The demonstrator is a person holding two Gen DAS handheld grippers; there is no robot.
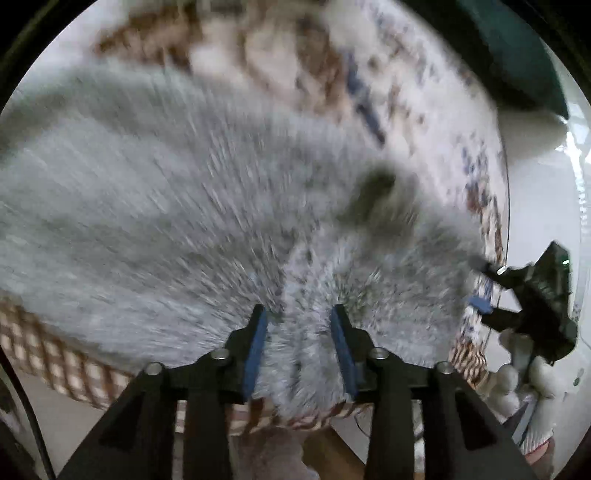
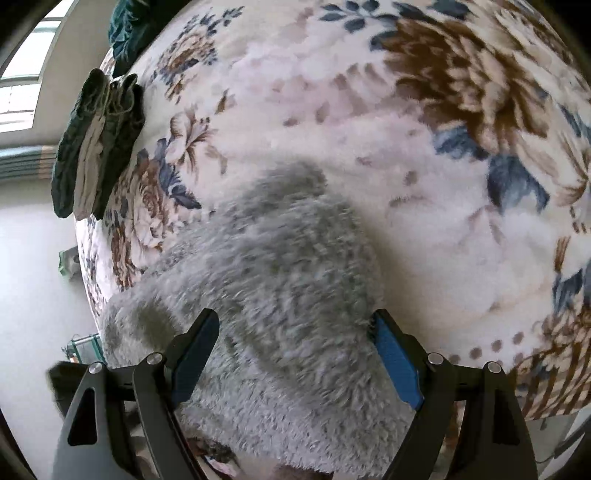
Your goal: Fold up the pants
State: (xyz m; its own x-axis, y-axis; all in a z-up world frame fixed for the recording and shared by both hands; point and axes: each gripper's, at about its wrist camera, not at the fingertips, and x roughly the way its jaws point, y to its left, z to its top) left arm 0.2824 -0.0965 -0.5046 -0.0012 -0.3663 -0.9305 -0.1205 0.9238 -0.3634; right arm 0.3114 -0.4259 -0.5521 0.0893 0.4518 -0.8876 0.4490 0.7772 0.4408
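Fluffy grey pants lie spread on a floral blanket, reaching down to the bed's near edge. The left wrist view is badly smeared. My left gripper hangs over the pants with its blue pads apart, and a raised ridge of grey pile stands in the gap. In the right wrist view the pants end in a rounded leg tip on the blanket. My right gripper is wide open above that leg, straddling it. The right gripper also shows at the far right, held by a white-gloved hand.
A stack of folded dark green and pale clothes sits at the bed's left edge, with a dark green bundle behind it. Pale floor lies beyond that edge. The blanket's striped border marks the near edge.
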